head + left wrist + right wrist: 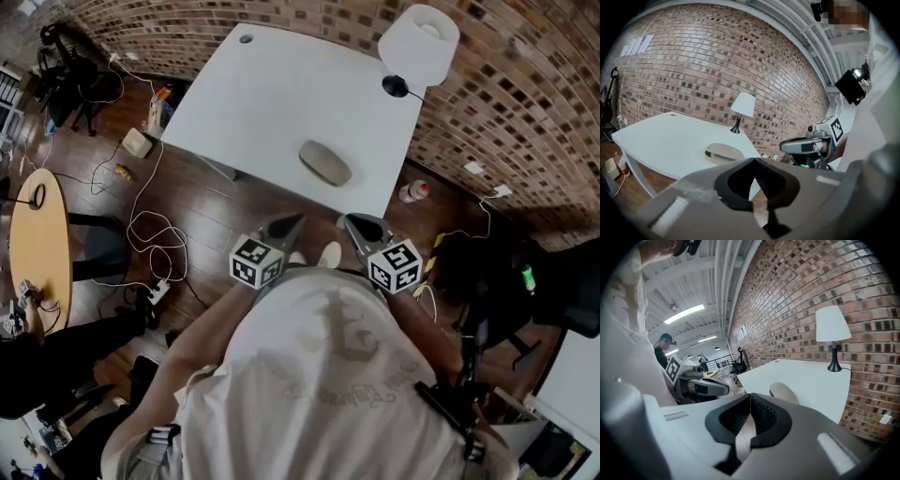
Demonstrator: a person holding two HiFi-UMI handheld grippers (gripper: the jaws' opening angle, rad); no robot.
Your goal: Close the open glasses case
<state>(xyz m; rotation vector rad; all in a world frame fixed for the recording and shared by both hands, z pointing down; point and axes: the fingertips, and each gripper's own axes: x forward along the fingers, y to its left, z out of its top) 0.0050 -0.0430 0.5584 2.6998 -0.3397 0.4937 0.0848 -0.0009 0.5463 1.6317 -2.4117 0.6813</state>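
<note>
Glasses case (325, 162) on the white counter (262, 94)
Left gripper (286, 225) and right gripper (356, 225), jaws together and empty, hang short of the case; lamp (419, 42) behind it.

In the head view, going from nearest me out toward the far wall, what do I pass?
The left gripper and right gripper side by side → white table, near edge → glasses case → lamp.
</note>
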